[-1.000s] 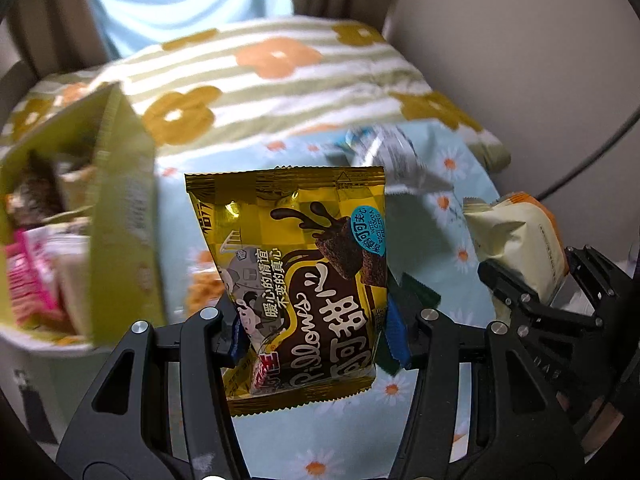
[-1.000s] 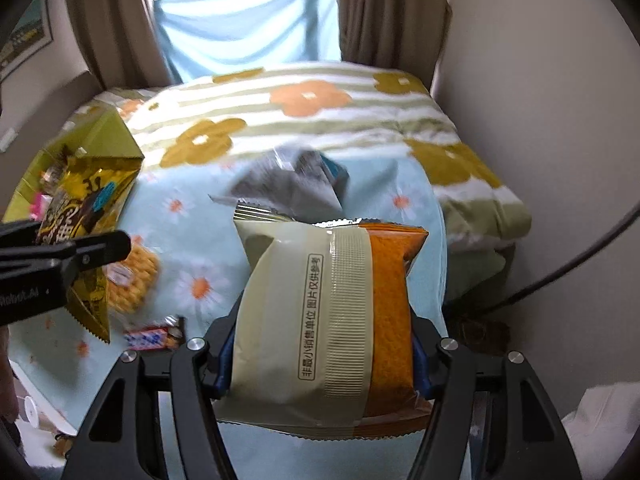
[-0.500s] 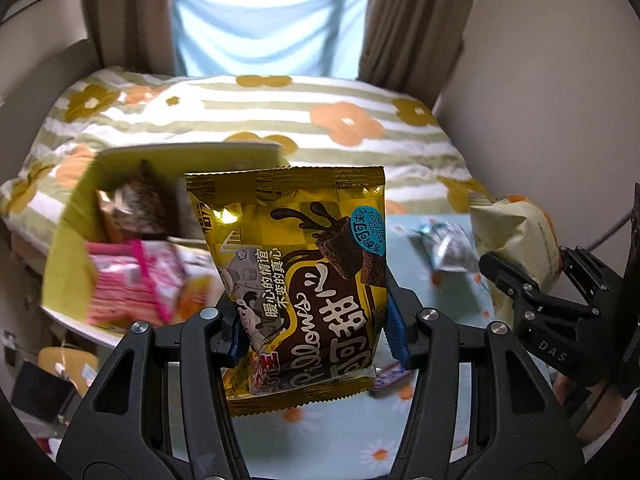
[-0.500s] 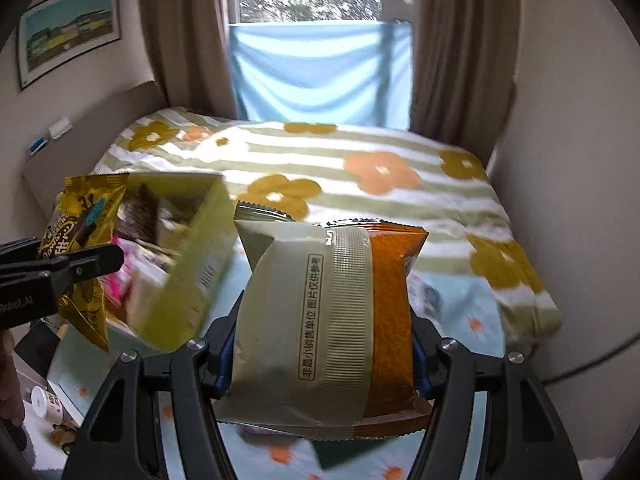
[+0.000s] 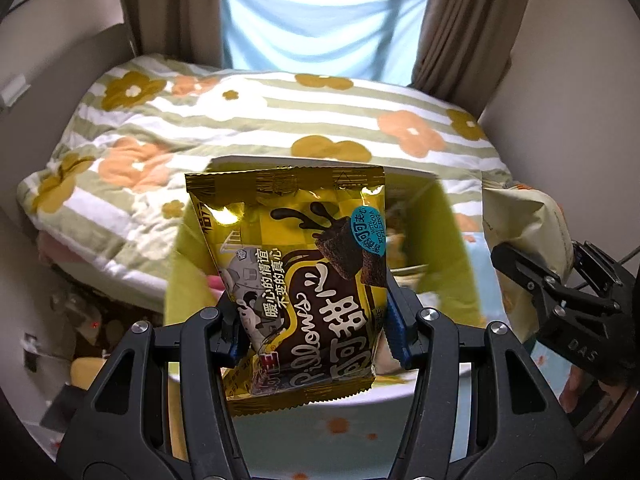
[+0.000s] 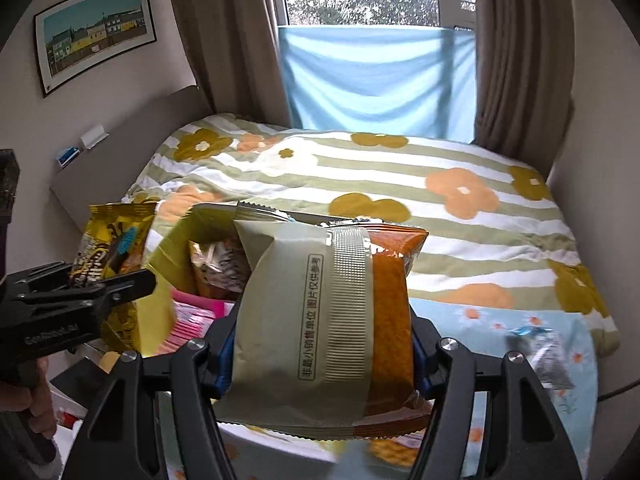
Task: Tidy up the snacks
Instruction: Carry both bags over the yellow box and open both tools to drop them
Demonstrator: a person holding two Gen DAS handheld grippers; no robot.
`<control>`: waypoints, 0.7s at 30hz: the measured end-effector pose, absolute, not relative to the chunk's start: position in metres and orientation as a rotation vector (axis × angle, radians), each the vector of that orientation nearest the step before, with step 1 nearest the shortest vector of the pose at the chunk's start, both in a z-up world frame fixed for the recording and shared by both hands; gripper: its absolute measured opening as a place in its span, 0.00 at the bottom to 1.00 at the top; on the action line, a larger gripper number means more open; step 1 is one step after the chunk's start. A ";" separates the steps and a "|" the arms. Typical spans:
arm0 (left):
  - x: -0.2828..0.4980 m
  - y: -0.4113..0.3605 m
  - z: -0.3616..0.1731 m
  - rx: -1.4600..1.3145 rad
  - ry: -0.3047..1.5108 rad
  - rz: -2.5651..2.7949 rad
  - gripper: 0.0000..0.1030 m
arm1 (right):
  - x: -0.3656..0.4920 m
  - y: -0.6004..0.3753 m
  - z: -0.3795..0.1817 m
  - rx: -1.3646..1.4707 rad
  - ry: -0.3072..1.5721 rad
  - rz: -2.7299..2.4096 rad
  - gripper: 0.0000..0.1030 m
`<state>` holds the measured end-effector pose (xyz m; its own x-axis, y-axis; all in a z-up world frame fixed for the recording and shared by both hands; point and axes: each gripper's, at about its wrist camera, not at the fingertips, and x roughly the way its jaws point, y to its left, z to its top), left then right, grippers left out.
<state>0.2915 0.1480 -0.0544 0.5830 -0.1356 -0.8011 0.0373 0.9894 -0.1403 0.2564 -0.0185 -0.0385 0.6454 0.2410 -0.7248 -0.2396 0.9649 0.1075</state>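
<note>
Gold foil fills the middle of the left wrist view: the left gripper (image 5: 316,334) pinches a gold and brown snack packet (image 5: 298,276) between its blue-padded fingers (image 5: 396,334), and the packet stands upright and hides most of what is behind it. Behind it is the yellow-green box (image 5: 450,248); only its walls and a blurred bit of its contents can be seen, and I cannot tell which snacks lie there. At the right edge of this view the right gripper (image 5: 532,276) appears from the side, partly cut off, with its pale packet.

In the right wrist view the right gripper (image 6: 320,354) is closed on a cream and orange packet (image 6: 332,320), which the fingers (image 6: 224,364) press from both sides. This packet covers the right part of the box (image 6: 168,248); a brown-speckled packet (image 6: 216,268) and a pink packet (image 6: 196,312) show inside on the left. The lower part of the picture, under the packet, is smeared and hard to read. A silver wrapper (image 6: 544,352) lies on the light blue flowered cloth (image 6: 520,312) at the right, also blurred. A hand (image 6: 28,404) at the left edge holds the left gripper's handle.

Compared with one second ago, both grippers keep the same grip, but the box has come from the left edge to straight behind the packets, and the striped flowered bedcover (image 6: 400,184) and the window now fill the background.
</note>
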 end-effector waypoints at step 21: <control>0.340 0.195 -0.109 -0.201 1.016 -0.155 1.00 | 0.273 0.023 -0.084 0.004 0.966 0.265 0.60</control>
